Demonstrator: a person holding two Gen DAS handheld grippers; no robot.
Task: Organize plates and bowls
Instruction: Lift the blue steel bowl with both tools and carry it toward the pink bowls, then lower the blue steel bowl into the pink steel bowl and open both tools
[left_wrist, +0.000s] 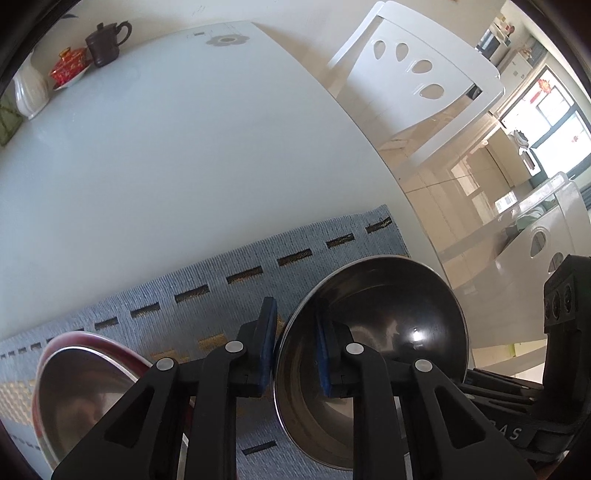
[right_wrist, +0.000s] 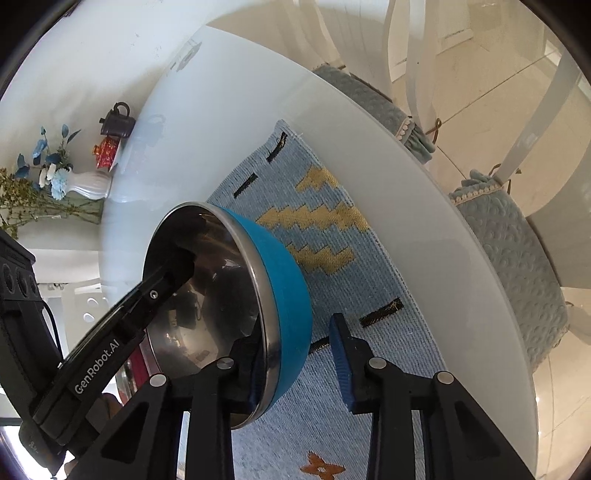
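From my left wrist camera, my left claw (left_wrist: 293, 345) is nearly closed, its blue pads pinching the rim of a steel bowl (left_wrist: 391, 317), one pad outside the rim and one inside. The bowl is tipped on edge above the blue woven mat (left_wrist: 207, 295) that lies on the white worktop (left_wrist: 166, 147). Lower left, a second steel bowl (left_wrist: 85, 384) with a red outside sits on the mat. At the far corner of the worktop stand a brown teapot (left_wrist: 107, 40), a red lidded cup (left_wrist: 68, 66) and a white vase (left_wrist: 29, 94), and a white chair (left_wrist: 417, 70) stands past the edge. At the right edge I see part of my right claw's black body. From my right wrist camera, the same bowl (right_wrist: 284, 280) shows a blue outside and a shiny inside, tilted over the mat (right_wrist: 332, 221). My right claw (right_wrist: 297, 363) is partly open around the near rim: the left finger is inside against the wall, while the right pad (right_wrist: 341, 365) stands clear of the blue outside, so it has no grip. My left claw (right_wrist: 181, 258) reaches in from the left and holds the far rim.
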